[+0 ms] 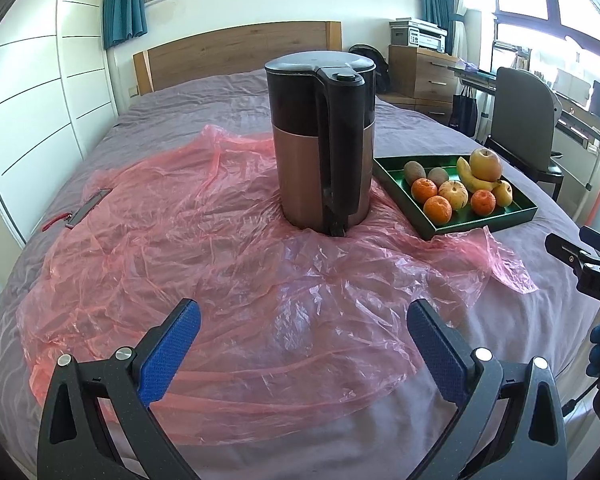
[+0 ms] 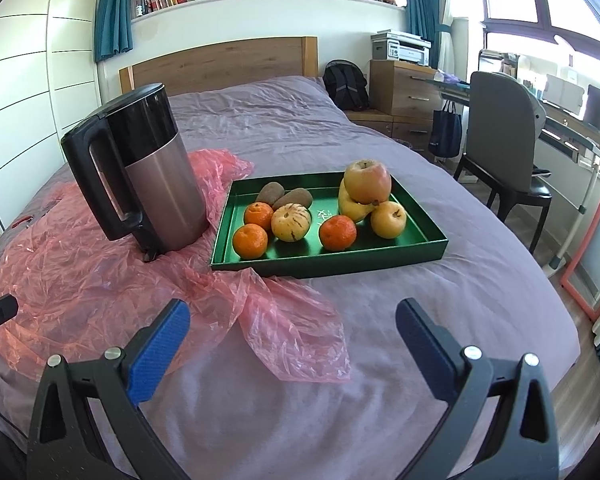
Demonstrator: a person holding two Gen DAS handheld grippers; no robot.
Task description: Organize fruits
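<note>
A green tray (image 2: 380, 254) (image 1: 480, 226) lies on the bed and holds the fruit: three tangerines (image 2: 337, 232), two kiwis (image 2: 293, 199), a striped pale melon-like fruit (image 2: 291, 222), a banana (image 2: 354, 209), a large apple (image 2: 367, 181) resting on the banana, and a small yellow apple (image 2: 388, 219). My right gripper (image 2: 294, 322) is open and empty, over the bedsheet in front of the tray. My left gripper (image 1: 304, 322) is open and empty too, above the pink plastic sheet (image 1: 204, 280) in front of a kettle (image 1: 322, 144).
The copper and black kettle (image 2: 140, 172) stands on the crumpled pink plastic sheet (image 2: 100, 288), left of the tray. A small grey tool with a red loop (image 1: 86, 210) lies at the bed's left edge. A chair (image 2: 504, 136), desk and drawers stand to the right of the bed.
</note>
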